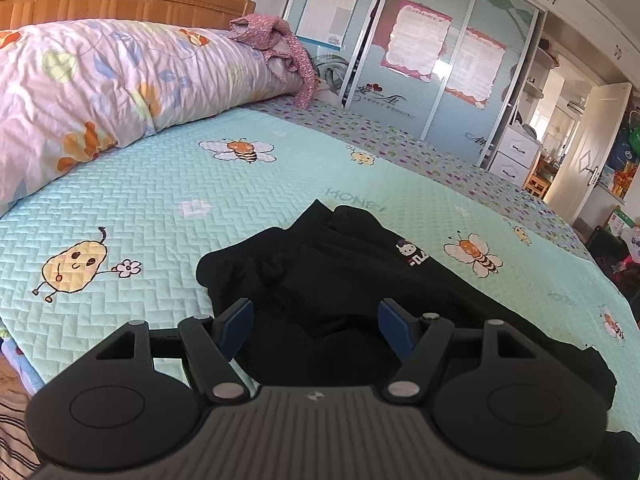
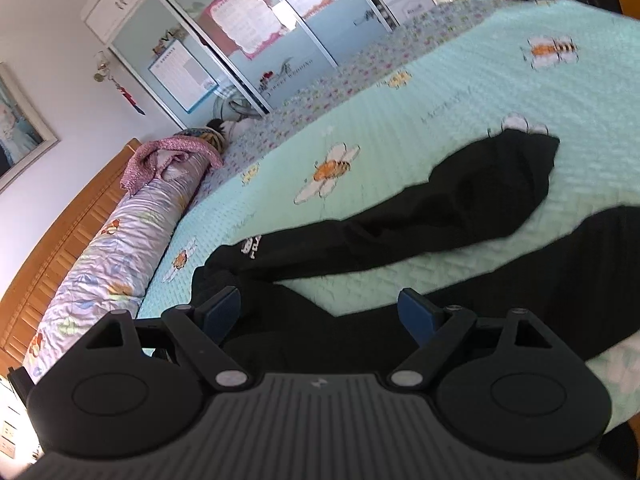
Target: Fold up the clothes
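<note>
A pair of black trousers (image 1: 344,264) with a small white cartoon print lies crumpled on the mint bee-pattern bedspread (image 1: 160,208). In the left wrist view my left gripper (image 1: 316,322) hovers over the bunched waist end, jaws apart, nothing pressed between the blue pads. In the right wrist view the black trousers (image 2: 460,216) spread out with two legs reaching to the right. My right gripper (image 2: 320,312) stands open above the upper part of the garment, its blue pads clear of the cloth.
A rolled floral quilt (image 1: 100,92) lies along the wooden headboard (image 1: 120,0), with a pink garment (image 1: 276,40) on its end. Sliding wardrobe doors (image 1: 420,60) stand beyond the bed. White drawers (image 1: 516,152) and an open door (image 1: 588,148) are at the right.
</note>
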### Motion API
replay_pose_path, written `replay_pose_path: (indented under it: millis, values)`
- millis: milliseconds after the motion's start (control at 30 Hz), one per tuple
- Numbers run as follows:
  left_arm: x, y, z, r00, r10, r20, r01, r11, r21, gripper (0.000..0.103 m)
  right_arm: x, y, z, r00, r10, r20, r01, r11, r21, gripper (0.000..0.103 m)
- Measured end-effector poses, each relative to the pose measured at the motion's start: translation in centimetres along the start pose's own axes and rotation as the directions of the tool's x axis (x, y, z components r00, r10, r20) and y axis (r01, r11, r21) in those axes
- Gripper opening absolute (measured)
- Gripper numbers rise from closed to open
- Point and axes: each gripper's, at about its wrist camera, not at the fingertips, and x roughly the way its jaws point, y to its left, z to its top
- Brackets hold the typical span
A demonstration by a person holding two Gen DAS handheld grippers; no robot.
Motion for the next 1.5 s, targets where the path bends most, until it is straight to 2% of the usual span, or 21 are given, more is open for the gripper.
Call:
replay_pose_path:
  millis: [100,167,200,267,333,433,500,533,600,667,733,800,867,933,1067,1167,1267,1367,1433,1500]
  values:
    - [0.1,0.1,0.0,1.0,0.006,0.004,-0.006,1.0,-0.003,0.072,-0.7,0.0,1.0,1.0,0.001,0.018,-0.001,1.0,-0.002,0.086]
    - [0.3,0.1,0.0,1.0,0.007,0.003,-0.007,1.0,-0.007,0.072,-2.2,0.3,3.7,0.997,0.003,0.078,0.0,1.0,-0.03,0.086]
    - [0.4,0.1,-0.1,1.0,0.004,-0.001,-0.004,1.0,-0.004,0.072,-3.1,0.9,6.0,0.993,-0.006,0.116,0.014,0.998,-0.063,0.086]
    - [0.7,-0.1,-0.2,1.0,-0.004,-0.007,0.004,1.0,-0.001,0.072,-5.5,3.2,12.7,0.976,-0.04,0.213,0.077,0.983,-0.167,0.087]
    - [0.7,-0.3,-0.3,1.0,-0.015,-0.009,0.015,1.0,-0.006,0.072,-7.8,5.5,19.3,0.948,-0.066,0.311,0.149,0.956,-0.254,0.086]
    - [0.5,-0.3,-0.3,1.0,-0.03,-0.004,0.03,0.999,-0.019,0.072,-11.7,9.4,29.2,0.883,-0.128,0.452,0.268,0.928,-0.259,0.086]
    - [0.5,-0.1,-0.3,1.0,-0.027,0.002,0.028,0.999,-0.029,0.072,-14.6,11.1,32.7,0.85,-0.103,0.516,0.244,0.946,-0.215,0.087]
    - [0.4,0.2,-0.2,1.0,-0.025,0.003,0.025,0.999,-0.032,0.072,-15.5,11.6,32.9,0.847,-0.061,0.528,0.207,0.953,-0.222,0.087]
    - [0.5,0.7,-0.1,1.0,-0.016,0.003,0.016,0.999,-0.03,0.072,-15.5,12.1,31.2,0.864,0.017,0.503,0.142,0.95,-0.278,0.092]
    - [0.8,1.3,0.3,1.0,-0.008,0.0,0.008,0.999,-0.033,0.072,-13.3,11.5,27.6,0.903,0.045,0.427,0.107,0.939,-0.327,0.092]
    - [0.9,2.0,0.9,1.0,-0.003,0.003,0.003,0.999,-0.038,0.072,-9.5,10.0,23.1,0.945,0.024,0.327,0.095,0.935,-0.341,0.092]
    - [0.9,2.5,1.7,1.0,0.0,0.017,0.001,0.999,-0.038,0.072,-5.9,7.9,18.8,0.971,0.006,0.238,0.075,0.941,-0.33,0.092]
    - [1.1,3.0,2.4,1.0,0.001,0.029,0.0,1.0,-0.028,0.073,-2.3,5.1,14.7,0.989,-0.016,0.148,0.056,0.962,-0.268,0.092]
    - [1.6,3.4,3.0,0.999,0.015,0.028,-0.015,1.0,-0.015,0.073,1.0,1.8,10.9,0.998,-0.021,0.065,0.03,0.989,-0.148,0.092]
    - [2.9,3.4,4.2,0.999,0.028,0.026,-0.027,1.0,-0.007,0.073,4.4,-3.1,6.0,0.998,-0.055,-0.001,0.055,0.998,0.027,0.092]
    - [3.8,2.5,4.7,0.999,0.023,0.028,-0.023,1.0,0.005,0.074,3.7,-7.2,6.4,0.99,-0.133,0.05,0.127,0.987,0.098,0.092]
    - [5.1,0.8,4.3,1.0,0.005,0.003,-0.005,1.0,0.018,0.074,2.3,-12.5,9.0,0.964,-0.226,0.143,0.195,0.96,0.2,0.092]
    - [6.3,-1.4,3.3,0.999,-0.024,-0.029,0.025,0.999,0.044,0.073,2.8,-17.8,11.3,0.962,-0.247,0.119,0.197,0.924,0.326,0.092]
    - [6.8,-3.1,2.7,0.998,-0.045,-0.05,0.048,0.997,0.06,0.073,4.6,-20.2,11.8,0.975,-0.203,0.091,0.152,0.906,0.395,0.09]
    - [7.3,-4.6,2.1,0.996,-0.06,-0.071,0.065,0.995,0.078,0.073,6.0,-21.8,12.2,0.977,-0.199,0.073,0.149,0.888,0.436,0.082]
